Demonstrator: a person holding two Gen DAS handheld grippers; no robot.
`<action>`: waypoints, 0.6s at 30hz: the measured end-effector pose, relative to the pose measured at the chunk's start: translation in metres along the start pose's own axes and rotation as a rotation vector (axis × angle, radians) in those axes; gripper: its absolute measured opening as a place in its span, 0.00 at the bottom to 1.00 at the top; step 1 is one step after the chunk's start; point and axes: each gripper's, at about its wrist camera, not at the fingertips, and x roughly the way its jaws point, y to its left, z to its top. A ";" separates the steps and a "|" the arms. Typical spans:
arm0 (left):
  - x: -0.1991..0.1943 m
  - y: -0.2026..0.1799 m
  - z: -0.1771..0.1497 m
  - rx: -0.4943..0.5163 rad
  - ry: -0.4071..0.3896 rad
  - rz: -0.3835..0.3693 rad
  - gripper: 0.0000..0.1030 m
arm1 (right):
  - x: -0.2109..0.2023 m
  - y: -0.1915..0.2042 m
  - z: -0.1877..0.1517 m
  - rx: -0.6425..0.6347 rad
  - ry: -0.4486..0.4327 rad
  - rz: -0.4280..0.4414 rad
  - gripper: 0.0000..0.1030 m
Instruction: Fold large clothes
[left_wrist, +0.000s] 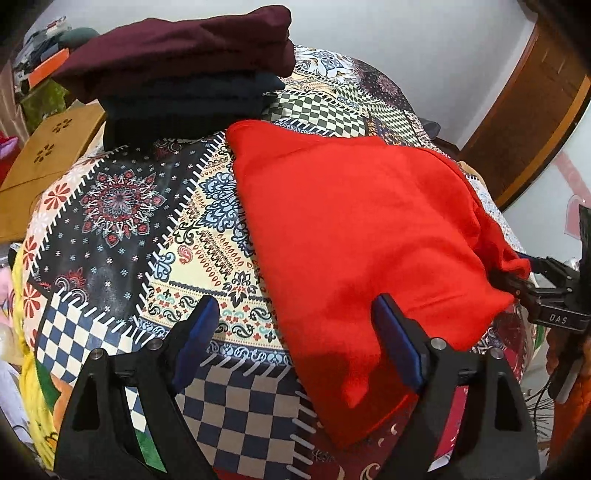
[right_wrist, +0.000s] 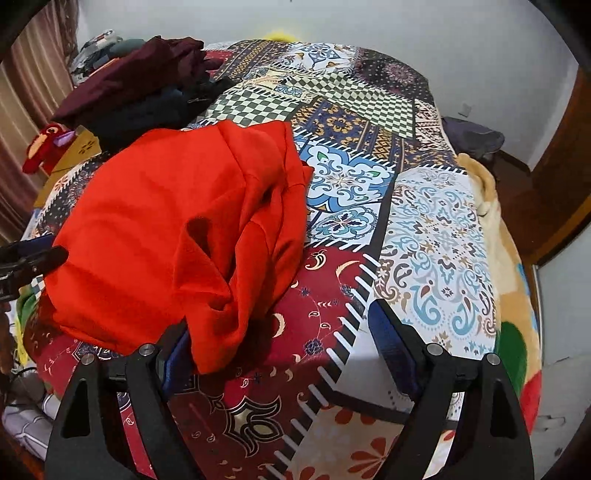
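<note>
Lying on patchwork bedspread (left_wrist: 122, 229), near side of dark folded stack (left_wrist: 177, 70): red garment (left_wrist: 354, 229), long axis slanting away. Left gripper (left_wrist: 295, 347) spread wide, empty, astride garment's near corner. Right gripper (right_wrist: 284, 354) spread wide too, left finger (right_wrist: 177, 354) touching bunched hem, seemingly nearer.

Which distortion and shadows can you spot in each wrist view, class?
Left wrist: fisheye bulges the patchwork bedspread; the open left gripper shades the red garment. Right wrist: dark vignette corners; shadow beneath the garment's hanging folds.
</note>
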 end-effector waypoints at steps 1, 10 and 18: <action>-0.002 -0.002 -0.001 0.013 -0.004 0.010 0.83 | 0.000 0.001 0.001 -0.002 0.003 -0.005 0.82; -0.016 -0.006 -0.022 0.110 0.010 0.061 0.88 | -0.022 -0.009 0.003 -0.016 -0.010 -0.033 0.81; -0.012 -0.008 -0.022 0.136 0.021 0.086 0.88 | -0.050 0.016 0.031 0.014 -0.142 0.095 0.82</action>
